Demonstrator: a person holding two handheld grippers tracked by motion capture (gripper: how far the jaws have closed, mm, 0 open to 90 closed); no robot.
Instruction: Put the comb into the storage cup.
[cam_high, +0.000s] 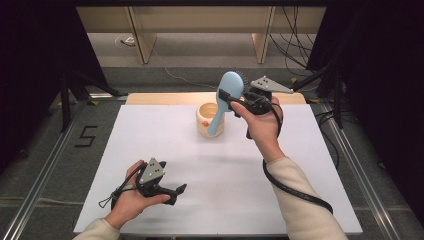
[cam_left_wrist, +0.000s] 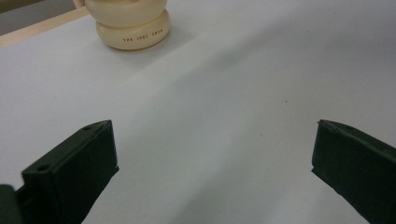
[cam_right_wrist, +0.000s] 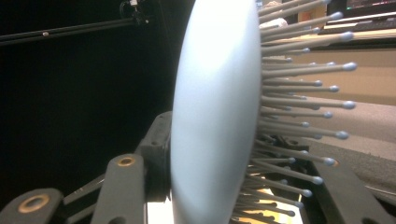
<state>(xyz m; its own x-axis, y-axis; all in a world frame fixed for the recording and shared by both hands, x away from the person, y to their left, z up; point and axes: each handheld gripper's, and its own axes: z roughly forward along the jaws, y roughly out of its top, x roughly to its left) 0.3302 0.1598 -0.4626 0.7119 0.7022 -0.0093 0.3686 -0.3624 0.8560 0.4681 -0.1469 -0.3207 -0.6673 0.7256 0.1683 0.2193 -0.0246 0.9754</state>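
The right gripper (cam_high: 239, 102) is clamped on the light blue hairbrush (cam_high: 226, 100), its jaws pinching the paddle head from both faces: in the right gripper view the smooth back (cam_right_wrist: 217, 112) lies against one jaw while the ball-tipped bristles (cam_right_wrist: 299, 98) stick out past the other. Held this way, the brush hangs with its long axis steep and slightly tilted; the head is up at the jaws and the handle runs down and a little to the left in the high view. Taking the cream cup (cam_high: 209, 120) as the landmark, the handle's lower end sits at or just inside the cup's mouth, though whether it touches the rim or the inside wall cannot be told from above. The cup itself stands upright near the far edge of the white table (cam_high: 165, 150), directly below and slightly left of the clamping gripper. My reading is that the coming move depends on keeping that steep axis lined up over the opening, so the handle slides straight down rather than catching the rim and tipping the cup. The left gripper (cam_high: 172, 192) rests well apart from the cup, at the near left of the table, its jaws spread with nothing between them, pointed toward the cup's base (cam_left_wrist: 133, 32).
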